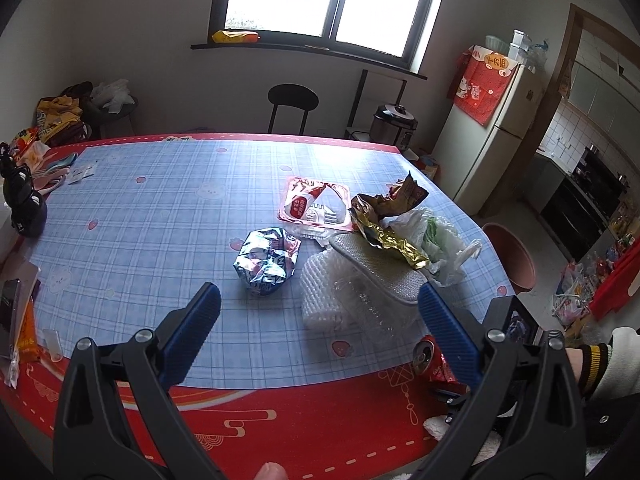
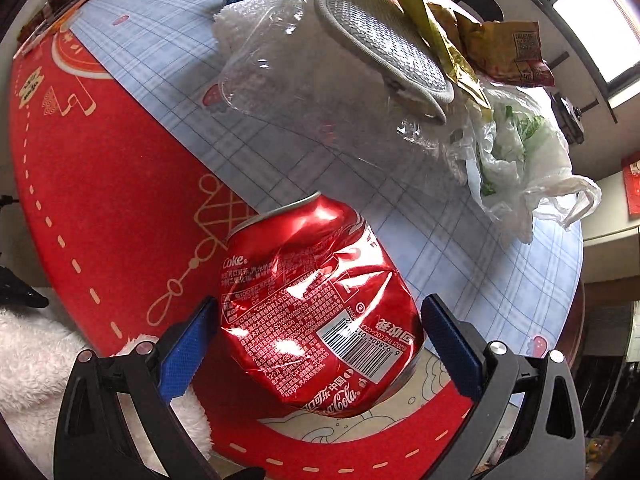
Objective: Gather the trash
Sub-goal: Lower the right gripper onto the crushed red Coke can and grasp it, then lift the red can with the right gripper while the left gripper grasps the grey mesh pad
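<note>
Tablecloth (image 2: 120,184) carries the trash pile; your right gripper (image 2: 320,332) straddles the crushed red cola can (image 2: 316,304) at the near red border. Its blue fingers (image 2: 188,356) are spread: the left one is touching or just beside the can, the right one stands clear. Your left gripper (image 1: 320,320) hovers wide open, empty, before the crumpled blue wrapper (image 1: 266,260).

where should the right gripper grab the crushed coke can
Grip the can across its dented middle, coming from the near table edge. It lies on its side with its rim pointing away, and the right gripper already straddles it, open, one finger on each flank. The crumpled waist looks narrow enough to fit.
</note>
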Demonstrator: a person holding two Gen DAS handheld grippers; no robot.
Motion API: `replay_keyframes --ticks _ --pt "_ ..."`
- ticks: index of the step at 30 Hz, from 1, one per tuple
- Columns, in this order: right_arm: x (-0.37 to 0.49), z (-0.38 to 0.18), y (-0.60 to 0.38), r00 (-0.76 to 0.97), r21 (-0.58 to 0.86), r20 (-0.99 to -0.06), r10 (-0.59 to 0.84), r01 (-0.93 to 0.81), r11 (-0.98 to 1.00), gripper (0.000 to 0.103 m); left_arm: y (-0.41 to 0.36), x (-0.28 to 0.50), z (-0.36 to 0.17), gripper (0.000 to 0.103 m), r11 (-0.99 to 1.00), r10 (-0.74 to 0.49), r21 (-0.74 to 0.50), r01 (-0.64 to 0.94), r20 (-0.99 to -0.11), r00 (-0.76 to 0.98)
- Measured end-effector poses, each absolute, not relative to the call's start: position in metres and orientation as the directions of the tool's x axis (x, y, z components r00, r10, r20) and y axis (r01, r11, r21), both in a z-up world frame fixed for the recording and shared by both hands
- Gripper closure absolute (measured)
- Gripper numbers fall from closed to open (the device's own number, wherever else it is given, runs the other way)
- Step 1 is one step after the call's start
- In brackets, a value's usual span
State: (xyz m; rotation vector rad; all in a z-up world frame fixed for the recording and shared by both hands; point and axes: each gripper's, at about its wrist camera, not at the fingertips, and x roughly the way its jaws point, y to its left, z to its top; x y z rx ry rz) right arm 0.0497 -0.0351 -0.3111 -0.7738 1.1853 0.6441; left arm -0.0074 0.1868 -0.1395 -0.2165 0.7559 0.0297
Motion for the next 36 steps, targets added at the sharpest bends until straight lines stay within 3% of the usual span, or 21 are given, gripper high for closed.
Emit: replay_keyframes --ticks 3,5,8,9,10,19,26,36 --pt "0.056 -0.310 -0.041 0.253 -0.173 -0.966 0.041 -0.760 0.627 0.013 0.195 -0.007 -0.144 0.006 0.976 -0.055 -0.189 -0.107 -0.690 0.722" --pt "0.064 -0.308 -0.047 0.239 -0.149 -0.970 0.047 -0.735 0.662 0.026 0.196 -0.005 -0.146 0.006 0.977 -0.055 -0.187 -0.106 -0.693 0.719" --pt "0.074 -0.300 -0.057 0.222 -0.089 -0.971 0.089 -0.682 0.726 0.036 0.197 -0.001 -0.150 0.006 0.978 -0.065 -0.185 -0.092 -0.698 0.713" --pt "0.077 -0.298 -0.060 0.222 -0.072 -0.969 0.106 -0.668 0.740 0.043 0.197 0.000 -0.151 0.006 0.979 -0.069 -0.185 -0.087 -0.699 0.711" --pt "0.079 -0.295 -0.062 0.209 -0.045 -0.970 0.123 -0.653 0.756 0.061 0.196 0.002 -0.152 0.006 0.979 -0.074 -0.185 -0.080 -0.701 0.709" --pt "0.083 -0.260 -0.093 0.284 0.074 -0.927 0.245 -0.503 0.861 0.094 0.189 0.025 -0.163 0.011 0.980 -0.137 -0.198 -0.010 -0.714 0.686" --pt "0.065 -0.231 -0.121 0.378 0.138 -0.878 0.293 -0.387 0.912 0.095 0.170 0.051 -0.172 0.015 0.973 -0.217 -0.212 0.088 -0.729 0.649" --pt "0.048 -0.200 -0.146 0.492 0.179 -0.816 0.305 -0.286 0.941 0.095 0.147 0.078 -0.192 0.036 0.945 -0.324 -0.287 0.157 -0.749 0.578"
